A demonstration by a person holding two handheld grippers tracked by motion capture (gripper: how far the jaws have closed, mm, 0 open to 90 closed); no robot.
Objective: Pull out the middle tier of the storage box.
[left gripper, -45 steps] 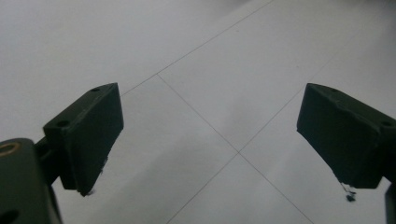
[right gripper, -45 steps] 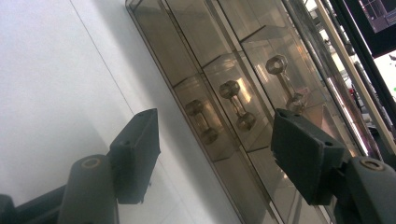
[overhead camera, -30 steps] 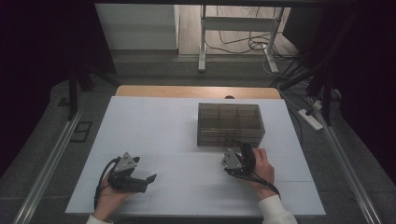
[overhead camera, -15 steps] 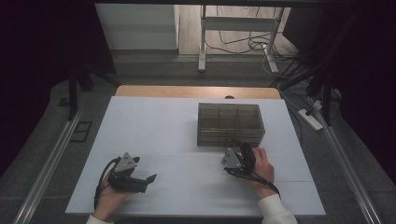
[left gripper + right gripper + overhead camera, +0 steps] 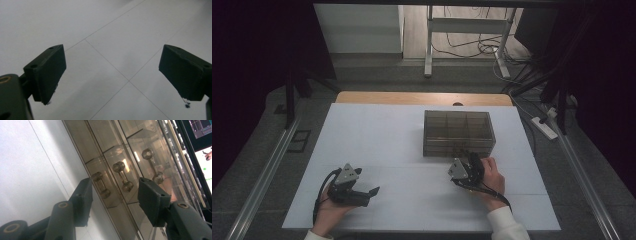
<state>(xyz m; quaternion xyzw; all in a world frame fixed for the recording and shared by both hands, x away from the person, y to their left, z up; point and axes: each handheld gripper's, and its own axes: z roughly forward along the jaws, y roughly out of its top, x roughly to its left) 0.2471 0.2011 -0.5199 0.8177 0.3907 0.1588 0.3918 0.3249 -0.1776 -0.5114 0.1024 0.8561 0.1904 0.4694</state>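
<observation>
Right tongs (image 5: 466,161), jaws just closing yet part-open and empty, face the shut compartment box (image 5: 458,132); bolts (image 5: 122,176) untouched inside. Left tongs (image 5: 371,192) idle, wide. Work barely begun.

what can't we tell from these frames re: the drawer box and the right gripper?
- Drawer box, high view: contents too small and dim.
- Right gripper, its own view: fingers flank a drawer handle; contact unclear. Jaws have just been closing.
- High view: right hand and gripper body hide the fingers at the box front.
- Drawers, right gripper view: cut off by the frame edge.
</observation>
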